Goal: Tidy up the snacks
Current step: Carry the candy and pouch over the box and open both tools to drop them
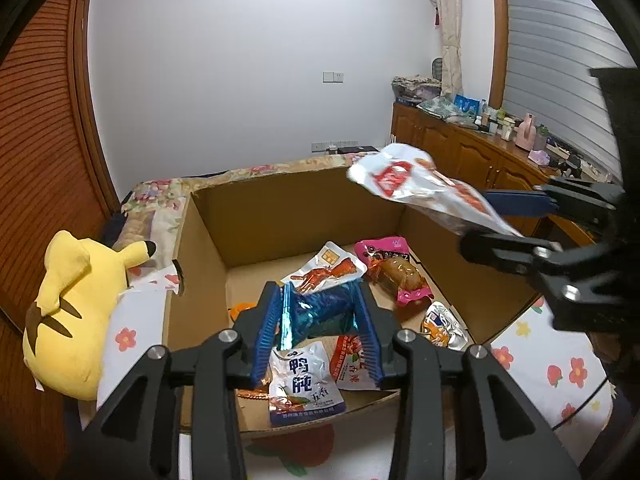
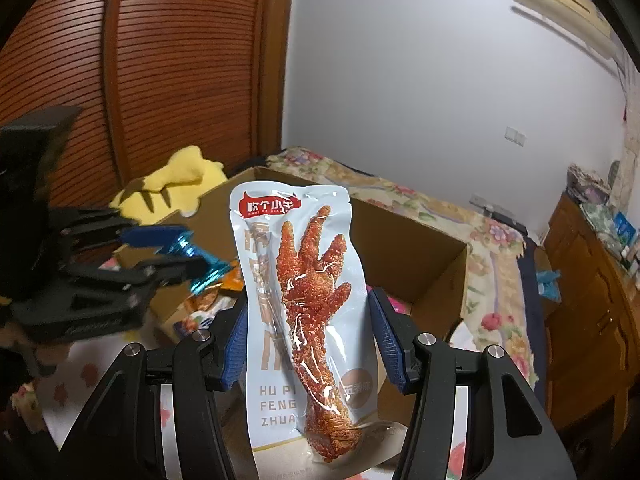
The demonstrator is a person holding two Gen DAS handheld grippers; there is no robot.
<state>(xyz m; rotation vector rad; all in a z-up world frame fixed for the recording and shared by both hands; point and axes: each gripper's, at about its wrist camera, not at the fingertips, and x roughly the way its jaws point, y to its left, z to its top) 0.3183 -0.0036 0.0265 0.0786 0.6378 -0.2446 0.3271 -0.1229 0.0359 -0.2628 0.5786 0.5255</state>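
Left claw (image 1: 320, 332): narrow, blue packet (image 1: 320, 310) between pads, over box (image 1: 288, 208). Right claw (image 2: 308, 344): clamps chicken-foot pouch (image 2: 304, 312). Advice: release low, into free floor space.

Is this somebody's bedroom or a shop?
Most likely a bedroom at home. There is a bed with a flowery cover, a yellow plush toy lying on it, and a wooden cabinet cluttered with household things.

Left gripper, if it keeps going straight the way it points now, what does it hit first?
Probably the white chicken-foot packet on the floor of the cardboard box, just beyond the blue foil snack between the left gripper's jaws; depth is unclear.
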